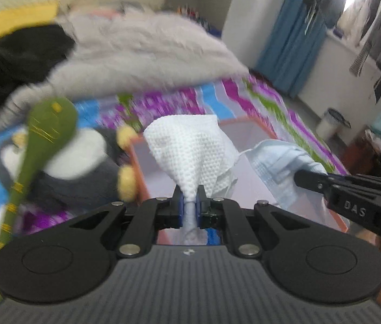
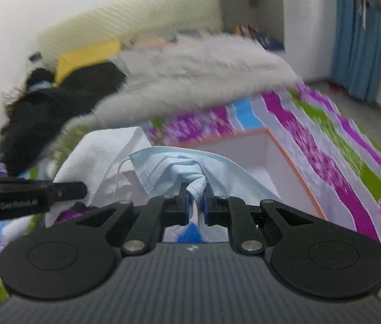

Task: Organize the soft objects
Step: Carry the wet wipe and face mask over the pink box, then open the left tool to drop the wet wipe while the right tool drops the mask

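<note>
Left wrist view: left gripper [image 1: 189, 202] clenched on a white tissue [image 1: 187, 151], held above the near edge of the orange-rimmed box [image 1: 247, 124]; a penguin plush [image 1: 77, 172] lies just left of the box.

Right wrist view: right gripper [image 2: 196, 201] clenched on a blue face mask [image 2: 190, 167] above the box's near-left corner. Judged step: carrying both to the box; next, release inside

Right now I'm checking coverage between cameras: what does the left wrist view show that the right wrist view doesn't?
Only the left wrist view shows the penguin plush and green spoon-shaped toy. Only the right wrist view shows the yellow pillow's full length. Both share the white paper towel in the left gripper, the blue face mask in the right gripper, and the box.
</note>
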